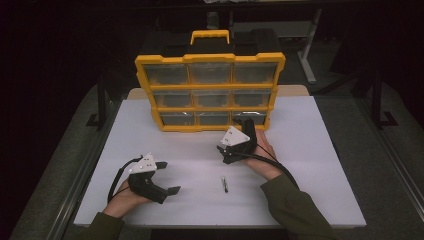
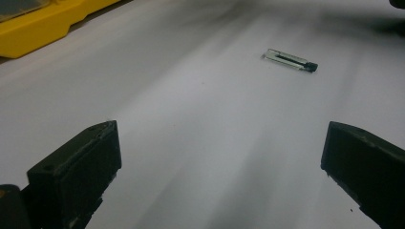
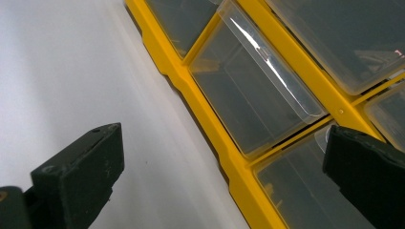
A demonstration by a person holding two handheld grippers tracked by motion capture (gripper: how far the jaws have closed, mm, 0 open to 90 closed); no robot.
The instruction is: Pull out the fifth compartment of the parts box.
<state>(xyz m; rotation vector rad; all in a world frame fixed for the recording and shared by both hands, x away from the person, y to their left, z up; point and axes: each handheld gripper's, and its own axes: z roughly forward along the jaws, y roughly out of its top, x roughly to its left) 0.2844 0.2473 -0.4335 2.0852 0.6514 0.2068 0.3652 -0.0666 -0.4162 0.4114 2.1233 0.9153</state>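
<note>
the right gripper [image 1: 239, 143] sits at the lower right corner of the yellow drawer cabinet [image 1: 210, 91], jaws spread wide and empty, one jaw before the bottom right drawer [image 3: 305, 191]. the cabinet stands upright at 12 o'clock on the white table [image 1: 310, 165], with a yellow frame, nine clear drawers and a top handle. the left gripper [image 1: 167, 189] rests at 7 o'clock, jaws wide, holding nothing. a small bit [image 1: 225, 183], slim, clear-cased with a dark end, lies at 6 o'clock between the hands.
</note>
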